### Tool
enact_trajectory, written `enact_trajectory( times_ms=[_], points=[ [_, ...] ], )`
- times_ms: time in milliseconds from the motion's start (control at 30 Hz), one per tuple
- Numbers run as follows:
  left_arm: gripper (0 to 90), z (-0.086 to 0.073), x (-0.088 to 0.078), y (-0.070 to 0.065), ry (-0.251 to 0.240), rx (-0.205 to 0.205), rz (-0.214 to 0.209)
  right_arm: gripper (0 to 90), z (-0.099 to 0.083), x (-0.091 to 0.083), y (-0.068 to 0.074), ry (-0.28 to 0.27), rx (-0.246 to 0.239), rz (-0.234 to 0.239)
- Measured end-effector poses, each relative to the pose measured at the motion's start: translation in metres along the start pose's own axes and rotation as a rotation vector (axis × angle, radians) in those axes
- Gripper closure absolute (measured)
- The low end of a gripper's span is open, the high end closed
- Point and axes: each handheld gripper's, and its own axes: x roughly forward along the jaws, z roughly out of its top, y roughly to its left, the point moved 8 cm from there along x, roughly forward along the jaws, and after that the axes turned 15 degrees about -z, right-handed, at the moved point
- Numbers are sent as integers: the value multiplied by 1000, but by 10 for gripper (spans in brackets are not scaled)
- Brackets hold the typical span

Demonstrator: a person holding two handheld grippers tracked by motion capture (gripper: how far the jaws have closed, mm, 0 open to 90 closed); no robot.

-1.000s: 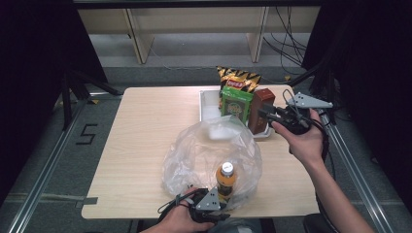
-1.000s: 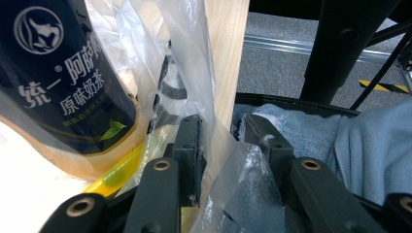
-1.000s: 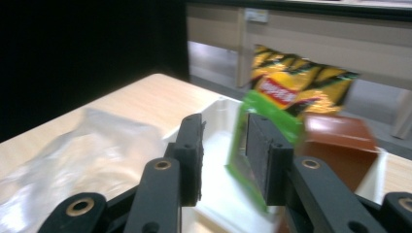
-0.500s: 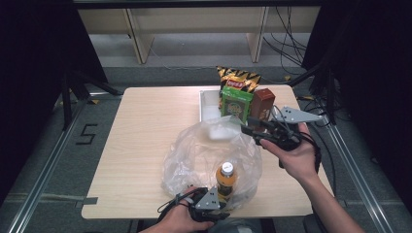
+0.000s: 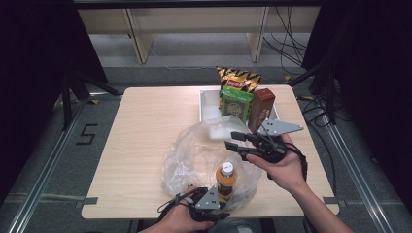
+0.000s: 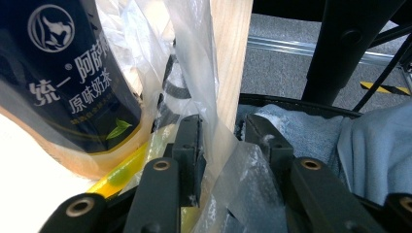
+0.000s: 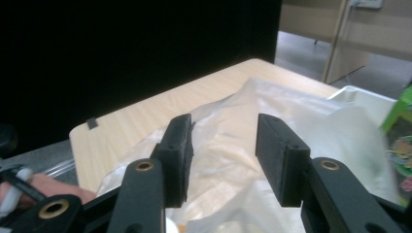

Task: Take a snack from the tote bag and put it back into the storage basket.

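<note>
A clear plastic bag (image 5: 192,153) lies on the wooden table (image 5: 145,126) with an orange drink bottle (image 5: 226,178) standing inside it. My left gripper (image 5: 216,201) sits at the table's front edge. In the left gripper view the bag film (image 6: 216,131) runs between its jaws and lies against one pad, the pads stand apart, and the bottle's dark label (image 6: 73,82) is close by. My right gripper (image 5: 230,139) hovers over the bag's right side, pointing left. Its jaws have just been opening, and nothing is between them (image 7: 221,131); the bag (image 7: 291,116) lies beyond.
A white tray (image 5: 209,104) at the back of the table holds a chips packet (image 5: 238,77), a green box (image 5: 235,102) and a brown box (image 5: 262,107), just behind my right hand. Bare tabletop lies to the left of the bag.
My right gripper has moved left and slightly down, from beside the brown box to over the bag, and its jaws have spread. The left gripper and bottle have stayed put.
</note>
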Motion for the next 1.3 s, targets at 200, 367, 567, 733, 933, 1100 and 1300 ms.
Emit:
enact_trajectory(
  times_ms=[200, 367, 567, 733, 933, 1100, 1300],
  points=[
    [668, 0, 1, 0, -8, -1, -11, 531, -12, 4, 11, 53, 26, 19],
    [667, 0, 0, 1, -5, -4, 0, 475, -21, 7, 13, 68, -4, 46],
    [666, 0, -2, 1, -6, 1, 6, 433, -32, 7, 15, 103, 10, 78],
    [666, 0, -4, 2, 4, 9, 9, 405, -40, 5, 16, 128, 13, 70],
    [666, 0, -3, 1, -3, -5, -5, 386, -44, 3, 15, 118, 20, 63],
    [666, 0, -3, 2, 2, 2, 9, 379, -44, 2, 17, 107, 7, 84],
    [666, 0, -3, 3, 2, 5, 9, 355, -46, 5, 19, 92, -10, 92]
  ],
)
